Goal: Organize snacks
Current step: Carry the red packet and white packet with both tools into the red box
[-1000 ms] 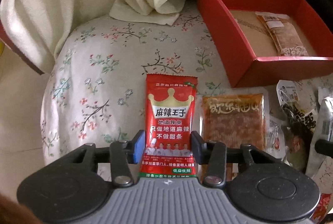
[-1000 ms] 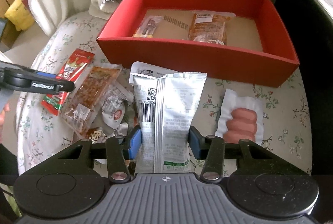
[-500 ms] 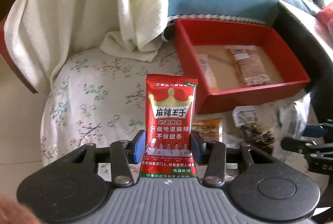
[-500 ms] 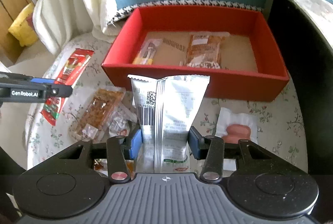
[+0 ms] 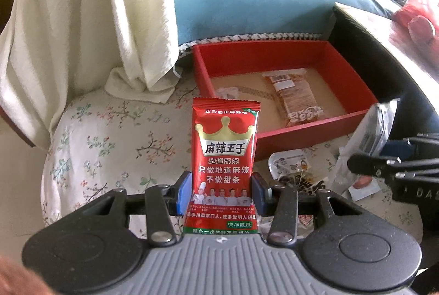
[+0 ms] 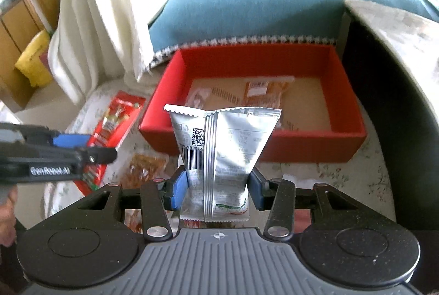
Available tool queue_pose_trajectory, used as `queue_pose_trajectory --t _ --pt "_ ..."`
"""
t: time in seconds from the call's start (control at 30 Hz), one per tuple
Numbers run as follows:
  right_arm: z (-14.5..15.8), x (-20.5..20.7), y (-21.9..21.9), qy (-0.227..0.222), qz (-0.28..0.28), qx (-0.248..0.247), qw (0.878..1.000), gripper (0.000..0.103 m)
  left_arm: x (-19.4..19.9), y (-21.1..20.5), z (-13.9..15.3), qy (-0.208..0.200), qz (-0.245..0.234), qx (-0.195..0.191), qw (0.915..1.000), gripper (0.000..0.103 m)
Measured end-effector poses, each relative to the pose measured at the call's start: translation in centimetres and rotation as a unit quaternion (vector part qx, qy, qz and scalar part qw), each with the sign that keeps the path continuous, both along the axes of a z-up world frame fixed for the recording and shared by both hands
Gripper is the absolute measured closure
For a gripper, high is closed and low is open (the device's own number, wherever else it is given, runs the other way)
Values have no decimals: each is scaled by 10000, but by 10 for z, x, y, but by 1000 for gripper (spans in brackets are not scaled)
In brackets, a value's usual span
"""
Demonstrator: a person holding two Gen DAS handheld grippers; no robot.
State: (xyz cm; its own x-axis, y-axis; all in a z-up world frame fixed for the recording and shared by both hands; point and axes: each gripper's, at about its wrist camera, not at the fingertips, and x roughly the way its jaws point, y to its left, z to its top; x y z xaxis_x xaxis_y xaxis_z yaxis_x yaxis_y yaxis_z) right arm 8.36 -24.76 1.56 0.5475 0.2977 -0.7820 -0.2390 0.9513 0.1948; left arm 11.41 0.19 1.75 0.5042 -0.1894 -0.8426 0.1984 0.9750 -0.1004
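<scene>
Fingers of the left gripper [image 5: 221,193] pinch a red packet [image 5: 225,157] and those of the right gripper [image 6: 216,186] a silver packet [image 6: 219,149], both mid-carry short of the red box [image 6: 354,103]; next, I judge, each must clear its near wall and release inside.

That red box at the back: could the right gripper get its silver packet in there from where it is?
Probably yes. The red box is open-topped and mostly bare beyond the right gripper, whose jaws clamp the silver packet; nothing stands between them.
</scene>
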Motion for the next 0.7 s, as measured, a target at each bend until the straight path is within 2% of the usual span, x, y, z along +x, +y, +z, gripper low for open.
queue_pose_trajectory --t 0.3,0.7 --pt "16 14 -6 -282 -109 51 9995 49 7 -25 9 -207 -163 134 9996 64" --pt "29 55 -19 -476 -312 -22 9984 49 43 -53 17 -448 -227 209 9985 64"
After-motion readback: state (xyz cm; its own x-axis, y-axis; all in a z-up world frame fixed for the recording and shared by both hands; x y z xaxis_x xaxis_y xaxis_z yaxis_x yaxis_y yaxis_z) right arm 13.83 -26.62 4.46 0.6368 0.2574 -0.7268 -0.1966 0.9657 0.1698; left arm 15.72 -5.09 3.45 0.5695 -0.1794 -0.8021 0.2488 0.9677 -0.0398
